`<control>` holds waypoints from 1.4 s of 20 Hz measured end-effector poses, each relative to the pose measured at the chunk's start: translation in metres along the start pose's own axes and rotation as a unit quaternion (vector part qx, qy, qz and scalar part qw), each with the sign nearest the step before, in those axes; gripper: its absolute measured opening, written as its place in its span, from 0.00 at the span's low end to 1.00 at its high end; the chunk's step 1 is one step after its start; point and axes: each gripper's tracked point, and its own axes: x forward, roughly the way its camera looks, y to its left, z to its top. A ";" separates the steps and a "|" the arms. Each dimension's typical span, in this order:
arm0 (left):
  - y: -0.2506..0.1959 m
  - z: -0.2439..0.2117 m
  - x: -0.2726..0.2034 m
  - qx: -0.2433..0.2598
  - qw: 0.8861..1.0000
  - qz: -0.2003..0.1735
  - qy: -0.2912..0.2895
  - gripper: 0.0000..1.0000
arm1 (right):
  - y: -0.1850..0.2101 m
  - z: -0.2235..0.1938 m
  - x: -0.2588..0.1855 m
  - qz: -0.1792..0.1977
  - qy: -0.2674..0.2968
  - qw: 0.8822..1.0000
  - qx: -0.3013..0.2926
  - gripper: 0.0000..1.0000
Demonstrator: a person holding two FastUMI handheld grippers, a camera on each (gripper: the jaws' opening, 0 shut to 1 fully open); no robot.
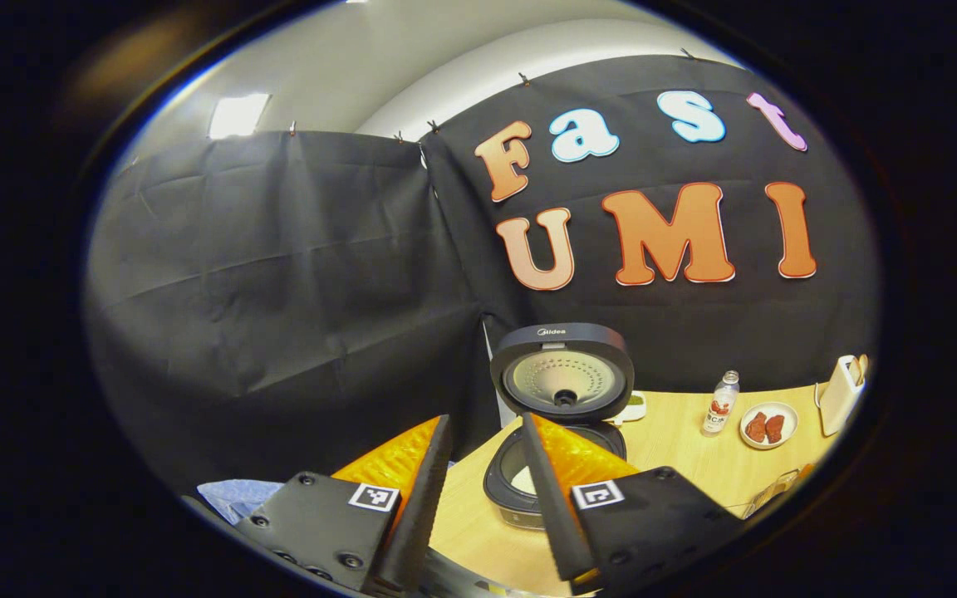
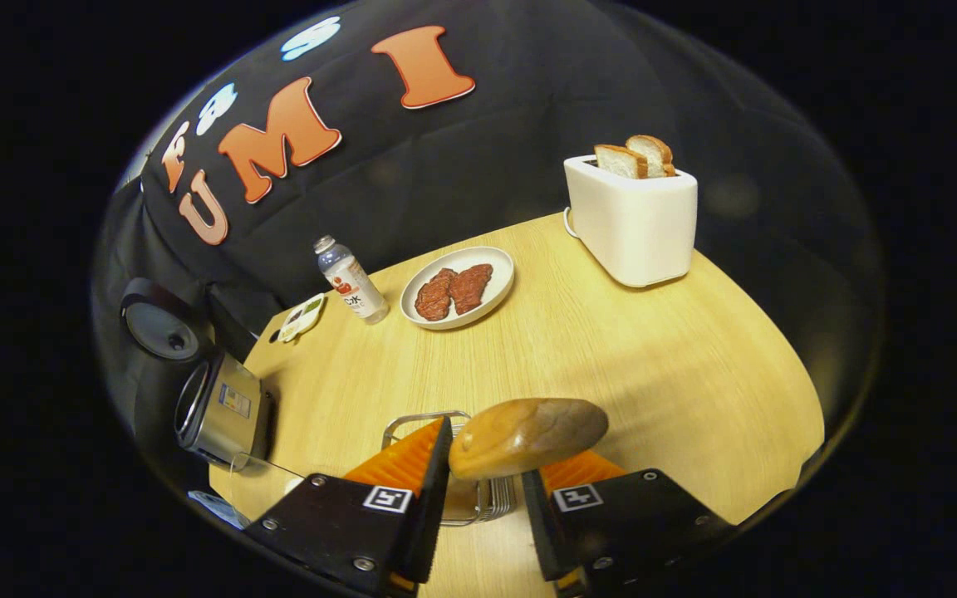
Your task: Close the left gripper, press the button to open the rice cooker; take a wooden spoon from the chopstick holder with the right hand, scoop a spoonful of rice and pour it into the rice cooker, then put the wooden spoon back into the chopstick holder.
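The cooker (image 1: 557,415) is open. The spoon (image 2: 527,436) stands between the open right hand-held gripper (image 2: 485,490) fingers, above the holder (image 2: 445,465).

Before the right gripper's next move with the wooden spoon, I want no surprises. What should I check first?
1. Rice cooker lid up: ok.
2. Wooden spoon between the right gripper jaws: ok.
3. Both jaws pressing on the spoon's handle: cannot tell.
4. Chopstick holder directly beneath the spoon: ok.
5. Left gripper jaws open, holding nothing: ok.
6. Left gripper out of the pouring path: cannot tell.
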 end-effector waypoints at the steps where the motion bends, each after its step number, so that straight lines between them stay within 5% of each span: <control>1: -0.001 0.003 -0.003 0.006 1.000 0.000 -0.005 0.59 | 0.002 -0.001 0.003 0.005 0.002 1.000 0.003 0.43; 4: -0.003 0.008 -0.004 0.020 1.000 -0.003 -0.017 0.65 | 0.010 0.002 0.007 0.012 0.001 1.000 0.025 0.20; 6: -0.006 0.007 0.002 0.022 1.000 -0.011 -0.018 0.65 | 0.008 0.001 0.008 0.003 0.003 0.999 0.041 0.17; 7: -0.009 0.006 0.007 0.021 0.999 -0.018 -0.016 0.82 | 0.008 0.001 0.005 -0.002 0.002 0.999 0.046 0.16; 10: -0.016 0.002 0.025 0.015 0.999 -0.048 -0.021 0.82 | 0.014 0.009 -0.008 -0.003 -0.011 0.998 0.058 0.14; 12: -0.020 0.006 0.040 0.015 0.996 -0.076 -0.039 0.65 | 0.017 0.021 -0.021 -0.017 -0.041 0.998 0.053 0.12; 15: -0.024 0.010 0.066 0.019 0.991 -0.116 -0.061 0.79 | 0.023 0.037 -0.054 -0.053 -0.080 0.994 0.053 0.12; 16: -0.023 0.009 0.075 0.023 0.990 -0.126 -0.063 0.97 | 0.027 0.042 -0.065 -0.062 -0.089 0.992 0.057 0.12; 17: -0.021 0.009 0.084 0.024 0.988 -0.135 -0.067 0.82 | 0.034 0.045 -0.077 -0.069 -0.099 0.991 0.062 0.12; 21: -0.015 -0.004 0.112 0.009 0.985 -0.161 -0.058 0.90 | 0.070 0.039 -0.113 -0.072 -0.111 0.989 0.060 0.12; 22: -0.015 -0.008 0.117 0.007 0.984 -0.168 -0.055 0.82 | 0.081 0.034 -0.119 -0.069 -0.111 0.990 0.057 0.12; 23: -0.015 -0.013 0.123 0.007 0.983 -0.175 -0.051 0.90 | 0.093 0.026 -0.126 -0.064 -0.107 0.991 0.054 0.12; 26: -0.012 -0.020 0.131 0.007 0.981 -0.189 -0.049 0.91 | 0.126 -0.001 -0.132 -0.049 -0.088 0.995 0.023 0.12; 27: -0.012 -0.022 0.133 0.006 0.981 -0.190 -0.046 0.84 | 0.134 -0.011 -0.130 -0.048 -0.082 0.995 0.004 0.12; 28: -0.010 -0.025 0.135 0.006 0.981 -0.190 -0.044 0.92 | 0.142 -0.019 -0.127 -0.046 -0.076 0.996 -0.013 0.12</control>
